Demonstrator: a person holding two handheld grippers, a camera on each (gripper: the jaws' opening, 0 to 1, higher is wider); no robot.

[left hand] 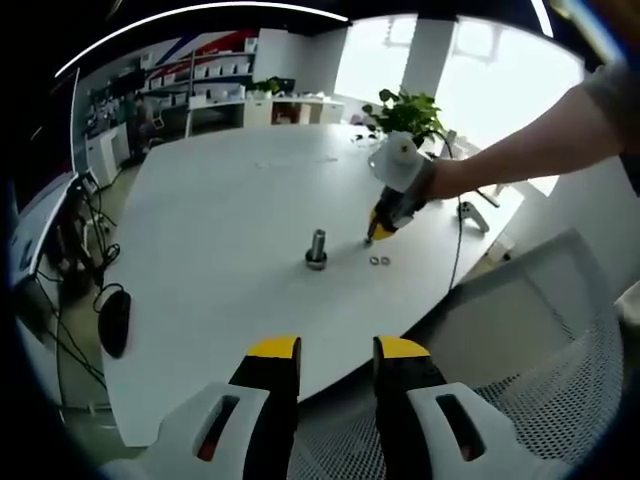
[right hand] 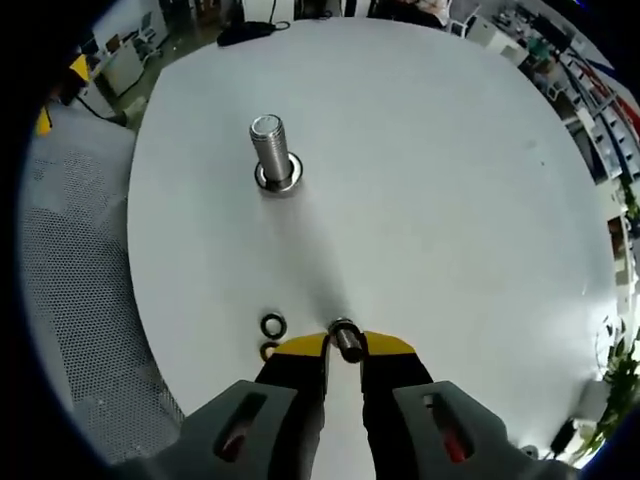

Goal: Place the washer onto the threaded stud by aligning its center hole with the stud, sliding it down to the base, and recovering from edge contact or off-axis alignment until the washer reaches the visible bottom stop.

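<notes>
The washer is pinched on edge between your right gripper fingers, low over the bench, its hole axis lying roughly level. The threaded stud stands upright on its base, long axis vertical, well apart from the washer. Two spare washers lie flat just beside your right fingers; the left gripper view shows them near the stud. Open white surface surrounds the stud on all sides. Your left gripper hangs off the near bench edge, fingers released and apart, over a mesh chair.
</notes>
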